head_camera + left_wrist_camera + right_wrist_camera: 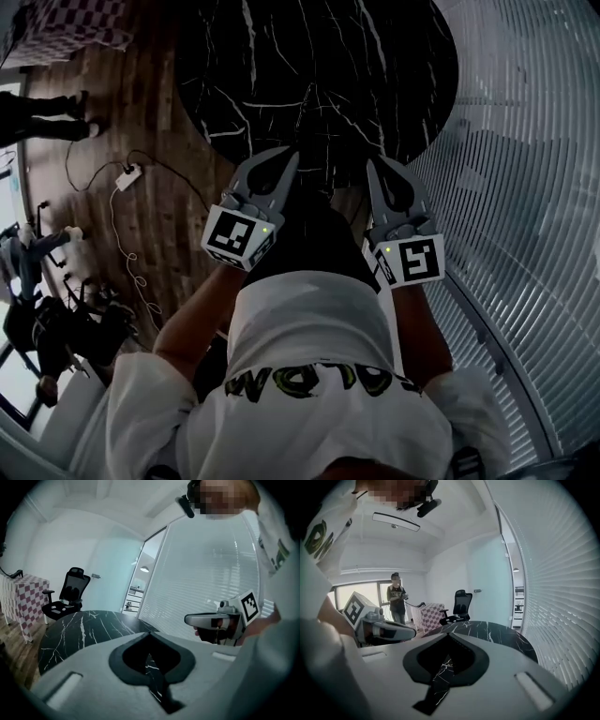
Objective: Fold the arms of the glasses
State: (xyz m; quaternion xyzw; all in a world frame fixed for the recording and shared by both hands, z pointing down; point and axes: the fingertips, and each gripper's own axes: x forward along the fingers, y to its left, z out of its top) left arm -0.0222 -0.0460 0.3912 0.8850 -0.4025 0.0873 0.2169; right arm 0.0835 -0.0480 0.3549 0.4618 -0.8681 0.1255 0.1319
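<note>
No glasses show in any view. My left gripper (292, 155) and right gripper (373, 164) are held side by side in front of my body, both pointing at the near edge of a round black marble table (319, 75). Each has its jaws shut with nothing between them. In the left gripper view the closed jaws (149, 633) point over the table top (79, 630), and the right gripper (220, 620) hangs beside them. In the right gripper view the closed jaws (449, 635) face the table (497, 632), with the left gripper (384, 630) at the left.
A wall of white blinds (525, 187) runs close along the right. A black office chair (459, 605) and a checkered-cloth table (432, 613) stand beyond the marble table. A person (397, 604) stands near the window. A power strip with cables (127, 175) lies on the wooden floor.
</note>
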